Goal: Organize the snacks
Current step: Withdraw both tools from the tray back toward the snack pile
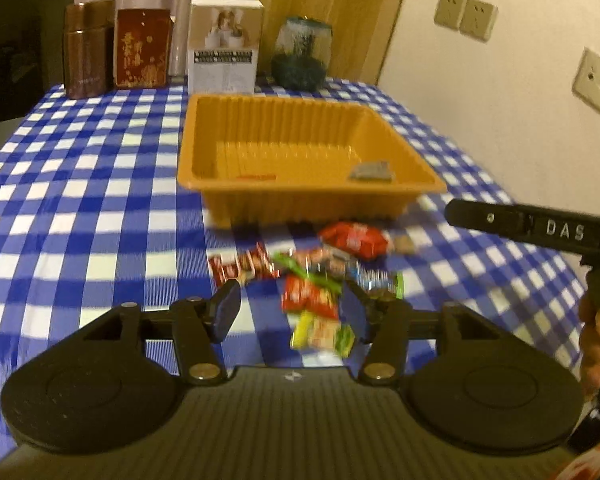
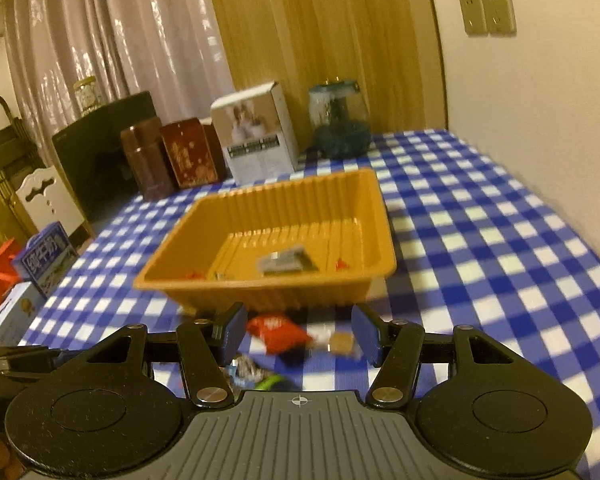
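An orange plastic tray (image 1: 416, 168) stands on the blue checked tablecloth; it also shows in the right wrist view (image 2: 384, 240). A grey packet (image 1: 370, 171) lies inside it, with small red pieces. A pile of snack packets (image 1: 312, 276) lies in front of the tray. My left gripper (image 1: 290, 308) is open over a red packet (image 1: 308, 296) and a yellow-green one (image 1: 322, 334). My right gripper (image 2: 298, 334) is open and empty above a red packet (image 2: 278, 332) and a tan snack (image 2: 342, 342). Its body shows at the right of the left wrist view (image 1: 540, 228).
At the table's far edge stand a brown tin (image 1: 88, 50), a red box (image 1: 142, 48), a white box (image 1: 224, 46) and a glass jar (image 1: 302, 54). A wall (image 1: 500, 100) runs along the right. Boxes (image 2: 40, 260) sit beyond the table's left edge.
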A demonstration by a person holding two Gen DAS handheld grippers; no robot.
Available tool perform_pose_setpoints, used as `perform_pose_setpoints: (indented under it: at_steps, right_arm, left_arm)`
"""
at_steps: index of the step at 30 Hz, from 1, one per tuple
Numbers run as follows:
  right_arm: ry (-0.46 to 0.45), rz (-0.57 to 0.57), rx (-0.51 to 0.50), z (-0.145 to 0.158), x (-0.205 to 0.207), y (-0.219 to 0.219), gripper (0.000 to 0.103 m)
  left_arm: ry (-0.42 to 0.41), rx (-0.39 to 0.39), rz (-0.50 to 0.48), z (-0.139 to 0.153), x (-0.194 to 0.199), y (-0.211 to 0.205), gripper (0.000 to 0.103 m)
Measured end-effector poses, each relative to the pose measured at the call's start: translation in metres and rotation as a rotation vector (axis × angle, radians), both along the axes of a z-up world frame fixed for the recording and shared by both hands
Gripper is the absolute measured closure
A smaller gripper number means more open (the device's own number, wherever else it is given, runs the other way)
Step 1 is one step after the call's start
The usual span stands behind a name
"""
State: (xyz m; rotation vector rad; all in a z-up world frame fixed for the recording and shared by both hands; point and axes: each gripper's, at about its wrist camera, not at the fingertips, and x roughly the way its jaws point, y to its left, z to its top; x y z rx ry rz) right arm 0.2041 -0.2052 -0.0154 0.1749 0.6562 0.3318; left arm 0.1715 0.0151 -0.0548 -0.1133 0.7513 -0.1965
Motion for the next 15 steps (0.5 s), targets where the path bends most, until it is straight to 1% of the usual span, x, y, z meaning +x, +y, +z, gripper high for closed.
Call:
perform_pose_setpoints:
  at_steps: [4,9,15]
  right_arm:
    - [0.042,-0.017,-0.002,-0.008,-0.008,-0.004,0.045]
    - [0.1,-0.041,0.007,-0.019,-0.01,-0.009,0.045]
    - [0.12,-0.052,0.004,-0.024,-0.006,-0.013,0.045]
  left_arm:
    - [0.02,0.007,-0.04,-0.009,-0.007,-0.005,0.051]
    - [0.036,0.016,-0.09,-0.019,-0.007,-0.014,0.051]
    - [0.059,0.018,-0.115,-0.031,0.001,-0.02,0.051]
